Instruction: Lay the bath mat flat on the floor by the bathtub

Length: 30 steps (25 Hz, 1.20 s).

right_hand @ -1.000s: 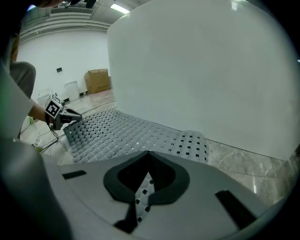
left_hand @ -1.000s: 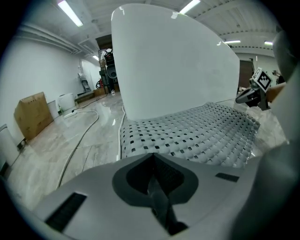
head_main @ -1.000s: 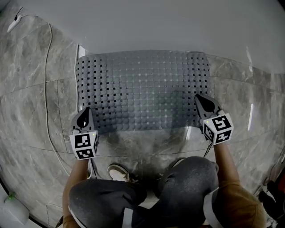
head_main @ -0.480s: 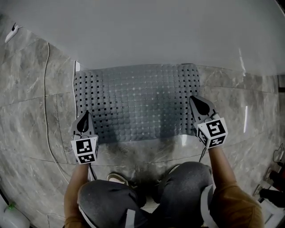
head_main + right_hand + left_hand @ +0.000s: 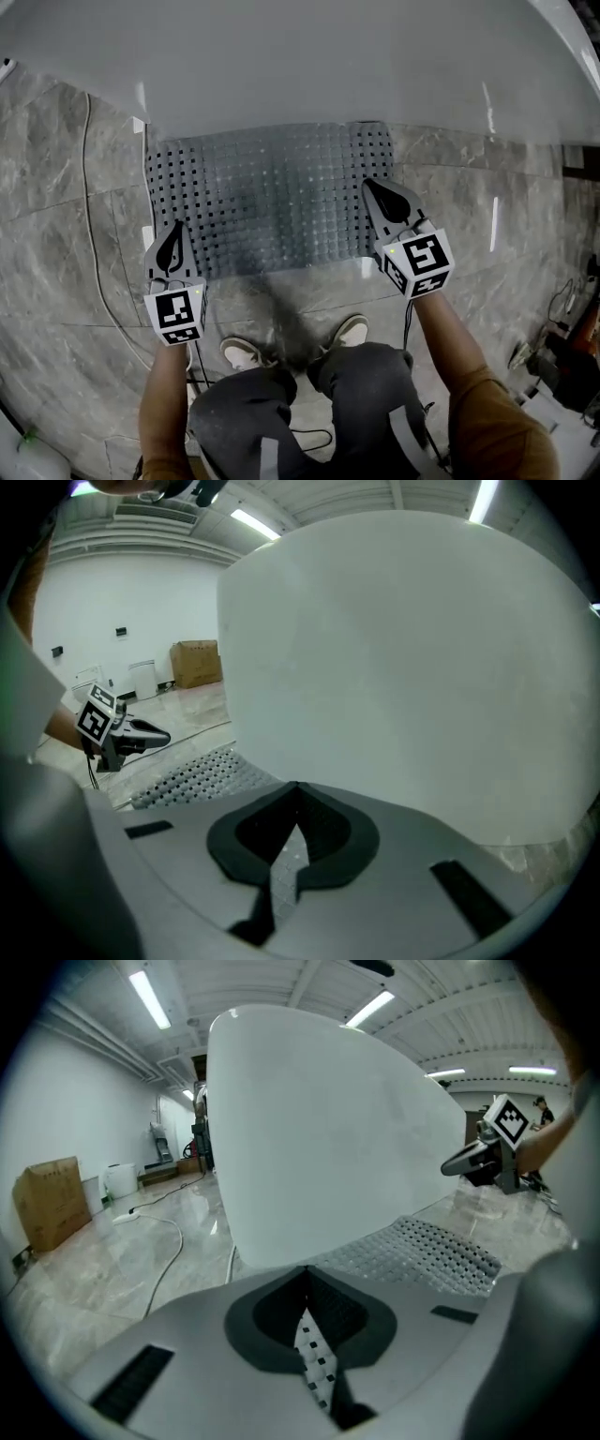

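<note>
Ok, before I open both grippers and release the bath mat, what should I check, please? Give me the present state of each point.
1. Left gripper shut on the bath mat's near left corner: ok.
2. Right gripper shut on the near right corner: ok.
3. Mat's far edge lying along the bathtub wall: ok.
4. Mat spread out with no folds, as the head view shows it: ok.
5. Near edge fully down on the floor: cannot tell, the jaws hold both corners.
6. Shoes off the mat: ok.
</note>
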Tool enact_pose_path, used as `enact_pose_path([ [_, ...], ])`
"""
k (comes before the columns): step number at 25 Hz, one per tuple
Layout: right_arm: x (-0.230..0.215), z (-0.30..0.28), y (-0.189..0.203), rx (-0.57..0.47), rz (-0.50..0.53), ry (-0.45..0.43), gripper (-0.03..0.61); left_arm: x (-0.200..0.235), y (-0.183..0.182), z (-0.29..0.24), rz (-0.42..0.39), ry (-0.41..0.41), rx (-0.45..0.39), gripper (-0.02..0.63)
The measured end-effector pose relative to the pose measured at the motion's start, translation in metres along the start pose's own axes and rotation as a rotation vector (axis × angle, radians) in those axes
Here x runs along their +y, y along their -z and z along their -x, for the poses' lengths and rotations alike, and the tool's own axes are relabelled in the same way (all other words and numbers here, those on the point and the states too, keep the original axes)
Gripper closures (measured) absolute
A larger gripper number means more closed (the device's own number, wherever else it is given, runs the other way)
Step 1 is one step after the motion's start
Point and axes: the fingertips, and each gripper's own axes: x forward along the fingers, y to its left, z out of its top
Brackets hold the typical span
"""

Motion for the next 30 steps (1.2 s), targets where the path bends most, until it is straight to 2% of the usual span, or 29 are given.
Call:
enact_pose_path([
  [3, 0.017, 0.005, -0.035, -0.009, 0.019, -0.026, 0.575, -0.002, -0.033, 0.022, -0.031, 0.016, -0.024, 0.609],
  [11, 0.039, 0.046, -0.118, -0.006, -0.038, -0.041, 0.575, 0.011, -0.099, 0.075, -0.035, 0.015, -0.012, 0.609],
  [16, 0.044, 0.085, -0.154, 0.018, -0.049, -0.051, 0.575, 0.016, -0.121, 0.105, 0.031, 0.021, 0.047, 0.609],
  [19, 0.037, 0.11, -0.171, 0.023, -0.071, -0.036, 0.575, 0.014, -0.142, 0.118, 0.047, 0.016, 0.055, 0.609],
  [24, 0.026, 0.152, -0.193, 0.039, -0.093, -0.022, 0.575, 0.001, -0.187, 0.14, 0.039, 0.025, 0.047, 0.609],
  [30, 0.022, 0.19, -0.234, 0.02, -0.108, -0.066, 0.575, 0.002, -0.243, 0.165, 0.03, 0.004, 0.03, 0.609],
])
